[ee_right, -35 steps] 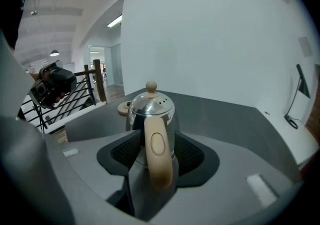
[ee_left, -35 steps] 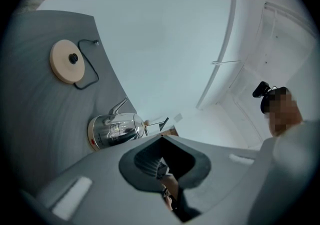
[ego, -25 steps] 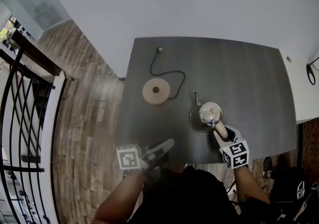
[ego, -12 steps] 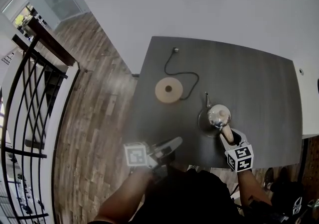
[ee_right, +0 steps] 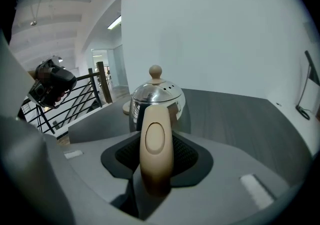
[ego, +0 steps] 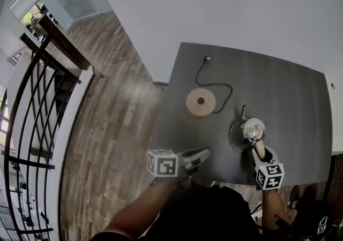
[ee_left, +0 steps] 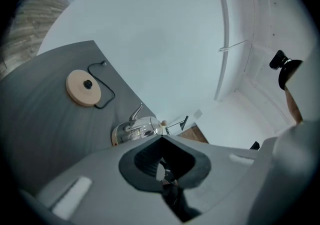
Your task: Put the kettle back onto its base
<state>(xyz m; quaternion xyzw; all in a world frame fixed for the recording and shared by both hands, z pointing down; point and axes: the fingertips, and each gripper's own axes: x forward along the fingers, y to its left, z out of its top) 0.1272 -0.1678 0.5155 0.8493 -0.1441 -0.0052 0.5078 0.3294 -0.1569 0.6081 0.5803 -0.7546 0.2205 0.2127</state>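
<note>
One kettle (ego: 247, 132), handle (ee_right: 156, 144) pinched in right gripper (ego: 259, 152) jaws; left gripper (ego: 201, 155) jaws pressed together, empty; base (ego: 201, 102) apart on counter (ego: 289, 90).

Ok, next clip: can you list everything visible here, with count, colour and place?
table: one, dark grey, centre right of the head view
kettle: one, silver with a beige handle and knob, near side of the table, apart from the base
base: one, round, beige with a dark centre, on the table left of the kettle
cord: one, black, looping from the base toward the far table edge
railing: one, black bars, far left
floor: wood planks, brown, left of the table
wall: white, behind the table
left gripper: one, grey, shut on nothing, at the table's near edge
right gripper: one, grey, shut on the kettle's handle
arms: two, bare, bottom of the head view
</note>
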